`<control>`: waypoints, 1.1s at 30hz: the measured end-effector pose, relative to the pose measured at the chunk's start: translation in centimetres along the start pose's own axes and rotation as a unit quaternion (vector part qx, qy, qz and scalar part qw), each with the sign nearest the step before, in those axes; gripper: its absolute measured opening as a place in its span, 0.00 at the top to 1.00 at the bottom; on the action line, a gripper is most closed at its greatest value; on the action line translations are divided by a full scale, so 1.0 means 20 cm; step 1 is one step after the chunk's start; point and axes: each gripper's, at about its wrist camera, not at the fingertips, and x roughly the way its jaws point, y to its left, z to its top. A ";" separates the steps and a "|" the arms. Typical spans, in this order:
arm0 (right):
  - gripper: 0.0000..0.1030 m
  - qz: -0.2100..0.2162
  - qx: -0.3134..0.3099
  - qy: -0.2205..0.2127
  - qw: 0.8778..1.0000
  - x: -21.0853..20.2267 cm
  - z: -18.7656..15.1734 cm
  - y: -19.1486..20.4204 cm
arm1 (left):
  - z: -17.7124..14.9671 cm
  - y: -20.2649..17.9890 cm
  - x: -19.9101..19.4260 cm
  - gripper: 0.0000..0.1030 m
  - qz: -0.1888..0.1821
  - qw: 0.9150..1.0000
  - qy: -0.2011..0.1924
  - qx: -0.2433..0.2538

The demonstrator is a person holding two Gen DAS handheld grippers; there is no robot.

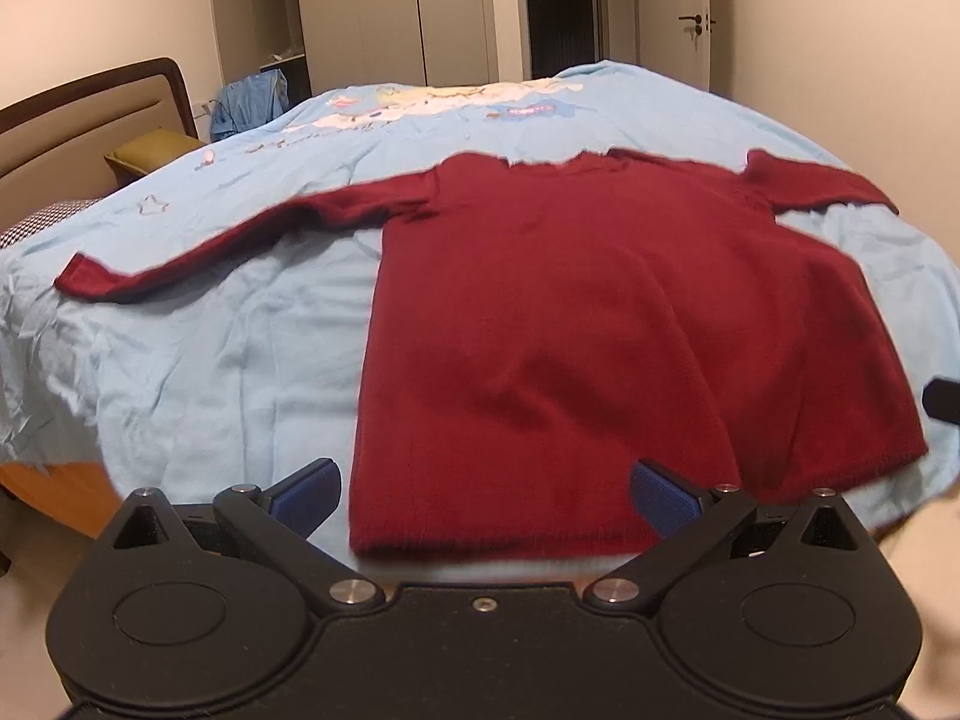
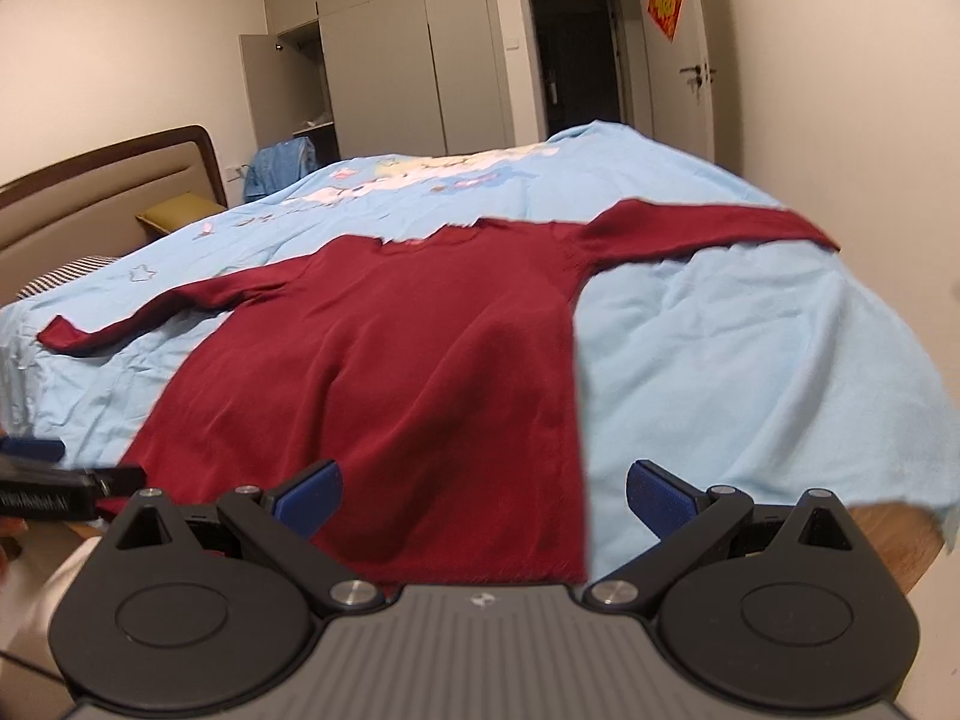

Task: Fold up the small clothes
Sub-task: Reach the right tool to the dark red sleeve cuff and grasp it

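Nothing folded yet: your red sweater (image 1: pixel 600 324) lies flat on the bed (image 1: pixel 210 360), sleeves seemingly both spread, left gripper (image 1: pixel 483 495) and right gripper (image 2: pixel 483 495) wide and empty.

1. I see one garment, a dark red long-sleeved sweater (image 1: pixel 600 312), lying flat and unfolded on the light blue bedspread (image 1: pixel 210 360).
2. Its hem faces me at the near edge of the bed; the neckline lies on the far side.
3. Both sleeves stretch outward, the left one angled slightly toward me.
4. The fabric looks like a fine knit, though motion blur makes that uncertain.
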 end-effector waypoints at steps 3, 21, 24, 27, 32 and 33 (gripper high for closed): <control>0.00 -0.012 -0.007 -0.012 1.000 0.02 0.05 -0.03 | 0.11 -0.03 0.01 0.01 -0.004 1.000 -0.018 0.009; 0.00 -0.076 0.101 -0.063 0.990 0.36 0.25 -0.42 | 0.52 -0.24 0.32 0.01 0.002 0.998 -0.011 0.066; 0.00 -0.078 0.110 -0.058 0.989 0.43 0.25 -0.47 | 0.57 -0.26 0.39 0.01 0.007 0.998 -0.001 0.070; 0.00 -0.083 0.118 -0.049 0.988 0.50 0.24 -0.52 | 0.61 -0.29 0.45 0.01 0.014 0.997 0.005 0.078; 0.00 -0.092 0.137 -0.049 0.985 0.58 0.24 -0.61 | 0.70 -0.35 0.55 0.01 0.025 0.996 0.012 0.090; 0.00 -0.094 0.141 -0.051 0.984 0.60 0.24 -0.64 | 0.72 -0.36 0.57 0.01 0.026 0.995 0.013 0.091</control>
